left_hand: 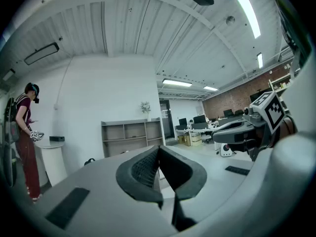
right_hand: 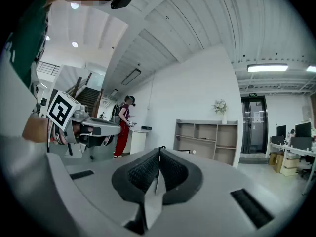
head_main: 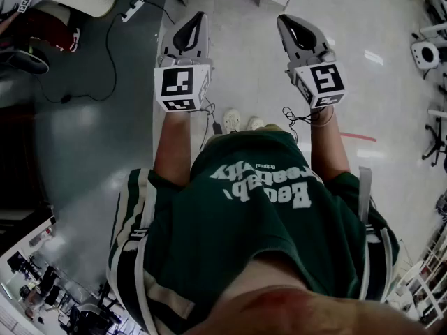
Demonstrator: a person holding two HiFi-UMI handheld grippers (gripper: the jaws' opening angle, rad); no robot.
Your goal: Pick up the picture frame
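Open office, grey floor point(head_main: 91, 159), shelf unit point(right_hand: 206, 141) against the far wall; picture frame in no view.
Left gripper point(head_main: 191, 28) and right gripper point(head_main: 296, 28) level, jaws together, empty. Pre-approach, apparently; next: locate the frame.

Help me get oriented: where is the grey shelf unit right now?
In both gripper views the shelf unit stands against the white far wall, a small plant on top and a doorway at its right.

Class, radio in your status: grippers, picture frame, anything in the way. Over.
Left gripper shut, empty. Right gripper shut, empty. Picture frame not in sight. Only a shelf and a person far ahead.
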